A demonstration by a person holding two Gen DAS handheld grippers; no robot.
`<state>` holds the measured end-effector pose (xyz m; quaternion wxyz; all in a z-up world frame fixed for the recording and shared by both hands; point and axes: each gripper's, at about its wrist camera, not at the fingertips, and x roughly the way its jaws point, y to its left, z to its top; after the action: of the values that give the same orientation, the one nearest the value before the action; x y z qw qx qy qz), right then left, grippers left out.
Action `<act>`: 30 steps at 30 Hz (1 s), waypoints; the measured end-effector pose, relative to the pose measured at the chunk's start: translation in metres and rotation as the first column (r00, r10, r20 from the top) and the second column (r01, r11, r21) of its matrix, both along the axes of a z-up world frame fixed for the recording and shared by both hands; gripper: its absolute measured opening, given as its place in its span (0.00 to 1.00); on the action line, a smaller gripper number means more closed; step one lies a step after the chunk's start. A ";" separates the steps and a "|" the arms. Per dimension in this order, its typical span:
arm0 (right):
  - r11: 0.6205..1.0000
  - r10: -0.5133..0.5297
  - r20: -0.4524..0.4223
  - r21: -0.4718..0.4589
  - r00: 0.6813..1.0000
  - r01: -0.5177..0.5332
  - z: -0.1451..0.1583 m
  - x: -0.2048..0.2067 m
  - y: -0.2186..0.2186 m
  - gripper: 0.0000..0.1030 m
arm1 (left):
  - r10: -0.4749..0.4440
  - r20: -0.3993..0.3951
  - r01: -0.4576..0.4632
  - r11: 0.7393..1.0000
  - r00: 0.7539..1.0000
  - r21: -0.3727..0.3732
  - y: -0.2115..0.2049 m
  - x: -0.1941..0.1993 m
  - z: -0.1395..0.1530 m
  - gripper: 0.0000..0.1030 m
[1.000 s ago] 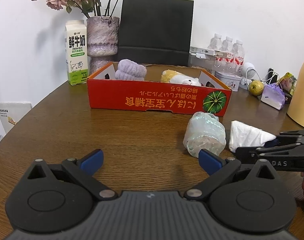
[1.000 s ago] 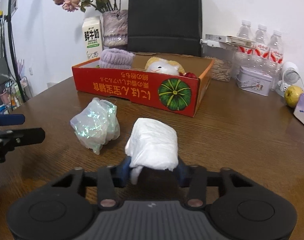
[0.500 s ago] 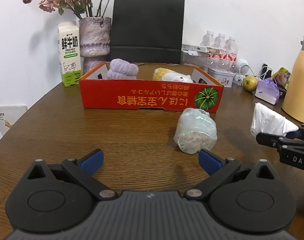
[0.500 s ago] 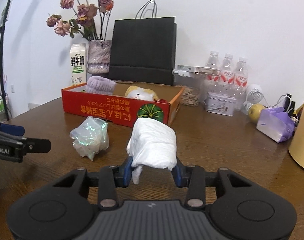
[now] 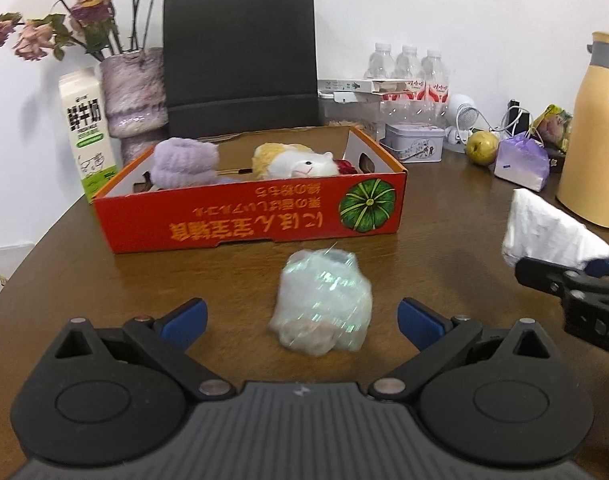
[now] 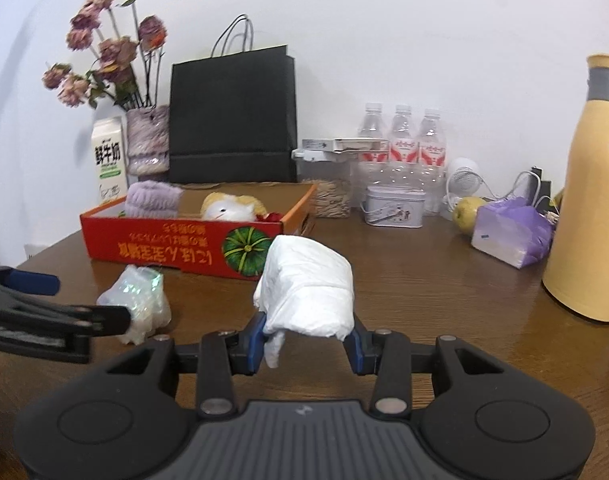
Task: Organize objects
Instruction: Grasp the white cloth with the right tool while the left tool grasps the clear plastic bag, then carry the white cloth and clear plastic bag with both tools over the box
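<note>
At a brown wooden counter (image 5: 84,280), we hold the right gripper (image 6: 306,346) with its jaws clamped on a white bundle (image 6: 308,284) that looks like crumpled tissue or cloth, carried clear of the counter in front of the red box (image 6: 176,246). Our left gripper (image 5: 300,322) has its jaws spread wide and grips nothing; a shiny iridescent bag (image 5: 324,300) lies on the counter just ahead of and between the blue pads (image 5: 184,318), with a gap on either side. From the left wrist camera, the bundle shows at the right edge, raised and well to the right of the bag. The red box sits just behind the bag, printed with a green pumpkin and upside-down yellow lettering, and holds a lilac knit roll (image 5: 186,162) at the left and a yellow-and-white plush toy (image 5: 292,160) to its right. Behind the box stand a milk carton (image 5: 86,128), a vase of dried roses (image 5: 134,92) and a black paper bag (image 5: 240,60). To the right are water bottles (image 6: 402,140), a small tin (image 6: 394,210), a pear (image 6: 466,210), a purple pack (image 6: 512,234) and a yellow flask (image 6: 594,208)
</note>
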<state>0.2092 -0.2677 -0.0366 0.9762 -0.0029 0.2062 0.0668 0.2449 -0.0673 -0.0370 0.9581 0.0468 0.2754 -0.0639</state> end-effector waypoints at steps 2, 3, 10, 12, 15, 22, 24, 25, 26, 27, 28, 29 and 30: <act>1.000 -0.002 0.004 0.011 1.000 0.002 0.001 -0.001 -0.003 0.38 | 0.012 -0.010 -0.012 1.000 1.000 0.001 -0.005 0.008 -0.003 1.00; 1.000 -0.003 0.005 0.016 1.000 0.003 0.001 -0.001 -0.004 0.38 | 0.022 -0.017 -0.022 1.000 1.000 0.000 -0.008 0.013 -0.005 1.00; 1.000 -0.014 0.005 0.028 1.000 0.014 0.003 -0.001 -0.006 0.38 | 0.079 -0.051 -0.081 0.996 0.996 -0.030 -0.012 0.029 -0.019 1.00; 0.999 -0.016 0.005 0.033 1.000 0.016 0.003 -0.001 -0.006 0.38 | 0.102 -0.048 -0.103 0.994 0.994 -0.037 -0.011 0.030 -0.020 1.00; 0.999 -0.015 0.004 0.033 1.000 0.015 0.004 0.000 -0.006 0.38 | 0.105 -0.033 -0.107 0.992 0.994 -0.062 -0.009 0.030 -0.018 0.95; 0.999 -0.016 0.000 0.027 1.000 0.016 0.002 0.001 -0.005 0.38 | 0.060 -0.033 -0.062 0.995 0.998 -0.083 -0.010 0.026 -0.017 0.42; 0.999 -0.017 0.006 0.029 1.000 0.017 0.002 0.001 -0.006 0.38 | 0.046 -0.013 -0.047 0.995 0.999 -0.085 -0.009 0.021 -0.015 0.40; 0.999 -0.017 0.005 0.028 1.000 0.017 0.002 0.001 -0.005 0.38 | 0.043 -0.003 -0.044 0.995 0.999 -0.087 -0.008 0.019 -0.014 0.40; 1.000 -0.014 0.002 0.028 1.000 0.014 0.001 0.001 -0.005 0.38 | 0.044 0.007 -0.044 0.995 0.999 -0.084 -0.008 0.016 -0.012 0.40; 1.000 -0.012 0.000 0.028 1.000 0.012 0.001 0.002 -0.004 0.38 | 0.045 0.019 -0.043 0.996 0.999 -0.080 -0.007 0.013 -0.011 0.40; 1.000 -0.010 0.001 0.027 1.000 0.010 0.000 0.002 -0.004 0.38 | 0.045 0.027 -0.043 0.996 0.999 -0.078 -0.006 0.011 -0.009 0.40; 1.000 -0.010 0.002 0.025 1.000 0.010 0.000 0.001 -0.004 0.38 | 0.048 0.033 -0.045 0.996 0.998 -0.079 -0.005 0.009 -0.008 0.40; 1.000 -0.010 0.002 0.024 1.000 0.010 0.000 0.002 -0.003 0.38 | 0.050 0.036 -0.047 0.995 0.998 -0.084 -0.003 0.006 -0.007 0.40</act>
<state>0.2109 -0.2711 -0.0366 0.9767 0.0097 0.2044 0.0646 0.2511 -0.0703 -0.0442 0.9655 0.0016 0.2552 -0.0510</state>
